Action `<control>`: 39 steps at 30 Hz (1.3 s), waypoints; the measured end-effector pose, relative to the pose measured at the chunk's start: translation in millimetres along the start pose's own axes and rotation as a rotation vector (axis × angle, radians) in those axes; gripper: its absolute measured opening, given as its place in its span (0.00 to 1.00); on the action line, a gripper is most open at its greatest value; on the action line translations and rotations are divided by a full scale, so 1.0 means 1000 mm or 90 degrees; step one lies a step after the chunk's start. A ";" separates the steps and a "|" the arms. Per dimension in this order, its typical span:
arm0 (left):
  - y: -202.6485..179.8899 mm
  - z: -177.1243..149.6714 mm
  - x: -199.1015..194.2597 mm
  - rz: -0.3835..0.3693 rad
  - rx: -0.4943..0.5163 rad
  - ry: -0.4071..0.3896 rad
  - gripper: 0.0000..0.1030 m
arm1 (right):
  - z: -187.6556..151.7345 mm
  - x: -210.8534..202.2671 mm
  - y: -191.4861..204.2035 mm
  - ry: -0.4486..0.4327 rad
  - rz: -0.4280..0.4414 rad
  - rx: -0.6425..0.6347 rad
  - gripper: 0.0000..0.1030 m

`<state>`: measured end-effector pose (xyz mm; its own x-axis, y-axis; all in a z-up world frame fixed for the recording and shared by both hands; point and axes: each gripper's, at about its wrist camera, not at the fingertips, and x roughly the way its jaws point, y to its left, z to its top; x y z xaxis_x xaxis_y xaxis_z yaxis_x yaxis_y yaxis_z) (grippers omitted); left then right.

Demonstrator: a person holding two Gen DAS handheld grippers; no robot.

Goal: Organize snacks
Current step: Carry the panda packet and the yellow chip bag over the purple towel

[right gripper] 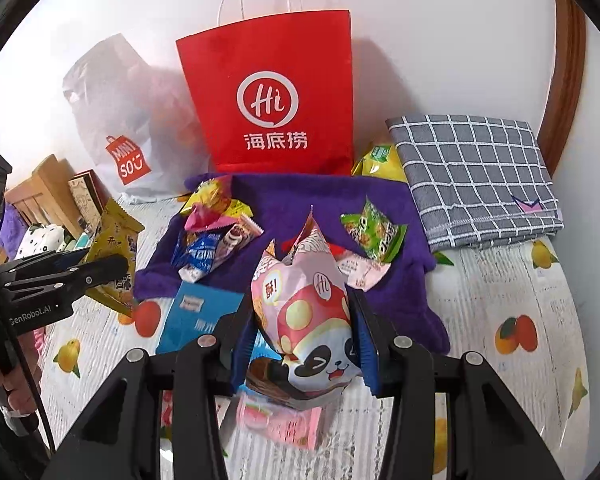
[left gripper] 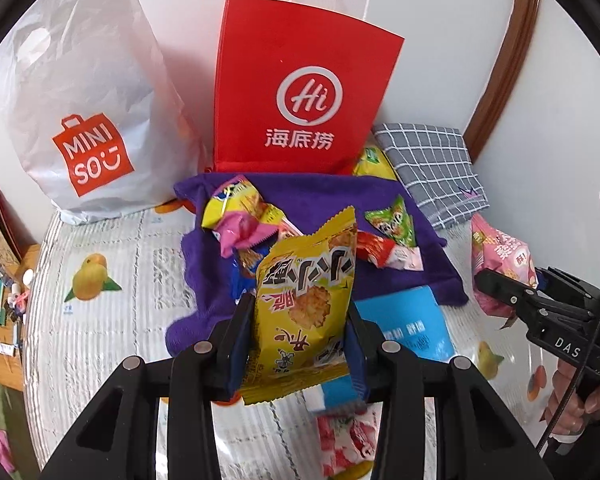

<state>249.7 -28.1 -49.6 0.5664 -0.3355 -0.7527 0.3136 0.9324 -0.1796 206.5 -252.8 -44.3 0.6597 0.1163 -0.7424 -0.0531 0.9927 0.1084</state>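
Two bags stand against the wall: a white Miniso bag (left gripper: 80, 120) and a red Haidilao bag (left gripper: 300, 92). Before them a purple cloth (left gripper: 400, 276) carries loose snacks. My left gripper (left gripper: 300, 320) jaws clamp a yellow snack packet (left gripper: 308, 300); my right gripper (right gripper: 306, 320) jaws clamp a pink panda packet (right gripper: 312, 320), both raised above the bench.

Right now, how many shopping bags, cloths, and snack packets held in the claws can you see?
Shopping bags: 2 (red paper bag, white Miniso bag)
Cloths: 2 (purple cloth, grey checked cloth)
Packets held in claws: 2 (yellow packet in left claw, pink panda packet in right claw)
Total: 6
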 end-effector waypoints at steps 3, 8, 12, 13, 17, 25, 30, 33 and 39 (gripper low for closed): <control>0.002 0.007 0.003 0.012 0.004 -0.006 0.38 | 0.007 0.004 -0.002 -0.005 -0.006 0.000 0.43; 0.003 0.015 0.009 0.022 0.005 -0.009 0.38 | 0.018 0.013 -0.006 -0.009 -0.011 0.006 0.43; 0.005 0.020 0.015 0.026 0.005 -0.007 0.38 | 0.026 0.021 -0.009 -0.007 -0.013 0.016 0.43; 0.006 0.022 0.018 0.029 0.005 -0.006 0.38 | 0.027 0.022 -0.009 -0.007 -0.012 0.017 0.43; 0.006 0.026 0.025 0.039 0.010 -0.001 0.39 | 0.032 0.030 -0.012 -0.005 -0.012 0.025 0.43; 0.011 0.032 0.036 0.046 0.011 0.003 0.39 | 0.039 0.045 -0.019 0.006 -0.018 0.035 0.43; 0.015 0.035 0.044 0.048 0.008 0.007 0.39 | 0.044 0.054 -0.024 0.008 -0.018 0.044 0.43; 0.019 0.036 0.049 0.060 0.013 0.007 0.39 | 0.048 0.060 -0.027 0.010 -0.019 0.045 0.43; 0.024 0.038 0.061 0.063 0.007 0.016 0.39 | 0.053 0.076 -0.032 0.018 -0.014 0.050 0.43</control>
<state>321.3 -31.5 -75.8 0.5756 -0.2380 -0.7823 0.2656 0.9592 -0.0964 298.4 -277.6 -68.9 0.6390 0.0970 -0.7631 0.0202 0.9896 0.1427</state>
